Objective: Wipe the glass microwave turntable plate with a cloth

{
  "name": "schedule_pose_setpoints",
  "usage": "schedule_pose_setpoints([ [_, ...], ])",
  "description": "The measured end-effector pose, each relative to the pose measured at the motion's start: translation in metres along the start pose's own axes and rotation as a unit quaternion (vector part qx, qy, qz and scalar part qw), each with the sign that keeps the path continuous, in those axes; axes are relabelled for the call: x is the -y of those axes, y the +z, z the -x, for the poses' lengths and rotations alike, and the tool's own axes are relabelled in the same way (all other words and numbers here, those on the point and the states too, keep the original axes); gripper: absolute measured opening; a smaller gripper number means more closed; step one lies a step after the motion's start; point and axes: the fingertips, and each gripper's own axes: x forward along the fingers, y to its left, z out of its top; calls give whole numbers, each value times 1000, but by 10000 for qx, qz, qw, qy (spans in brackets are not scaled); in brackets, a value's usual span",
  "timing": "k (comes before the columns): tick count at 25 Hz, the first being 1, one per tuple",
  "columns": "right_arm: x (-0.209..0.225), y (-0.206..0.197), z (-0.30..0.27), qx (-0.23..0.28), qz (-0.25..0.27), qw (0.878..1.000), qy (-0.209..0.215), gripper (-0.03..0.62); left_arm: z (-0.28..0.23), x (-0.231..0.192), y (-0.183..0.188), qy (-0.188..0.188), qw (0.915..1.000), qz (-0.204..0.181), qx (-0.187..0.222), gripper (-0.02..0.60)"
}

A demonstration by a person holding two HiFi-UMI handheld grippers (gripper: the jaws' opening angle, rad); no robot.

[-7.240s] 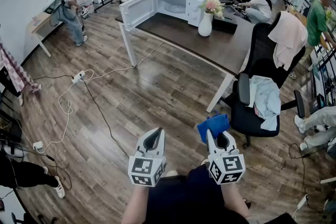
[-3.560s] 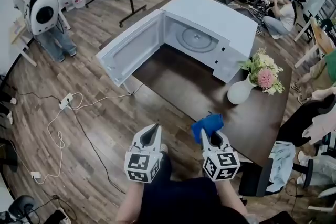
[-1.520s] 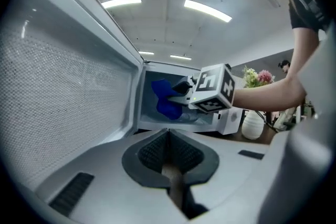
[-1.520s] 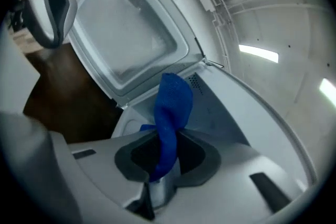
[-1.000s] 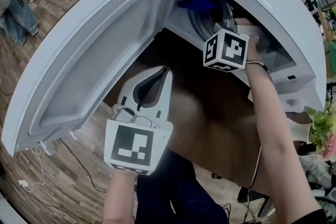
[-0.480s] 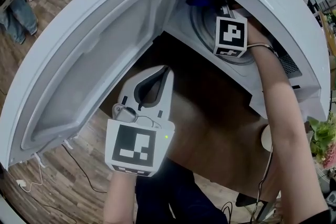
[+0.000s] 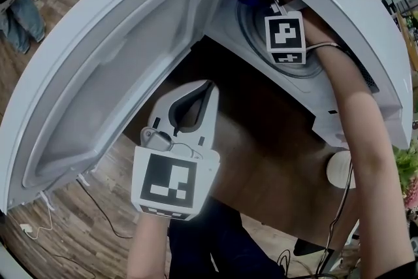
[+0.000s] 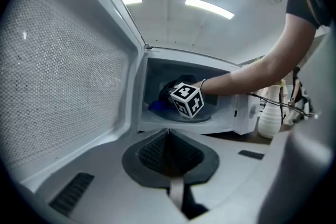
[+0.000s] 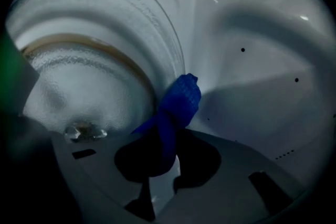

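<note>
Jaws on the left gripper point(image 8: 168, 136) are pressed together, holding nothing, just outside the open white microwave point(image 7: 117, 68). Deeper in, the right gripper point(image 9: 160, 157) pinches the soft blue cloth point(image 9: 178, 99). It has slid over to the rim of the round, bumpy, see-through glass plate point(image 9: 84, 86), so wiping looks under way.

No words, brands or numbers can be read. Only black-and-white square markers are seen in the head view, on the cube at 7 o'clock point(image 7: 171, 183) and the cube at 1 o'clock point(image 7: 285, 39).
</note>
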Motion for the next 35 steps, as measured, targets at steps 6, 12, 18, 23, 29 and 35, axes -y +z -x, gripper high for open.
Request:
schedule_pose_setpoints([
  [6,-19,-19,-1,-478,106,9980,412,51,2,3,-1,-86,10000,-11,1,8],
  [12,-44,-40,2,-965,-87,9911,913,51,3,6,1,-162,9999,-6,21,8],
  [18,-76,-67,8,-1596,-372,9726,1652,51,4,10,-2,-235,9997,-62,-10,8],
  [23,-107,-89,22,-2093,-393,9459,2448,51,6,10,-3,-251,9996,-112,-44,8],
  [29,-141,-107,46,-2481,-275,9068,3397,51,9,11,-5,-266,9996,-92,-74,8],
  [35,-138,-109,48,-2505,-415,9061,3384,51,9,14,-7,-281,9995,-116,-115,8],
])
